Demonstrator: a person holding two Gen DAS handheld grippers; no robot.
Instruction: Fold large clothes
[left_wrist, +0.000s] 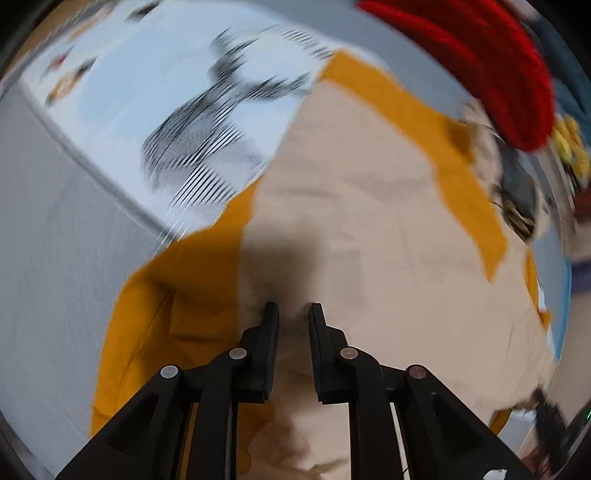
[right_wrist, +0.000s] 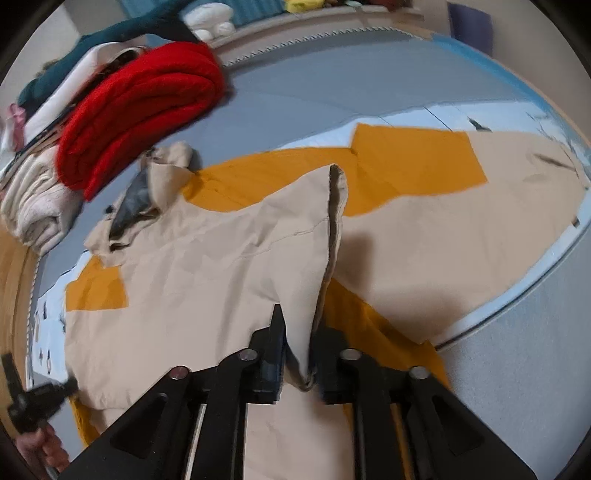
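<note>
A large beige and mustard-yellow garment lies spread on a light blue printed sheet; it also fills the left wrist view. My right gripper is shut on a lifted fold of the beige cloth, which hangs up between its fingers. My left gripper hovers just above the flat beige cloth with its jaws a little apart and nothing between them. The left gripper also shows at the lower left edge of the right wrist view.
A folded red knit lies on a stack of folded clothes at the far left; it also shows in the left wrist view. A grey mat surrounds the sheet. Plush toys sit at the back.
</note>
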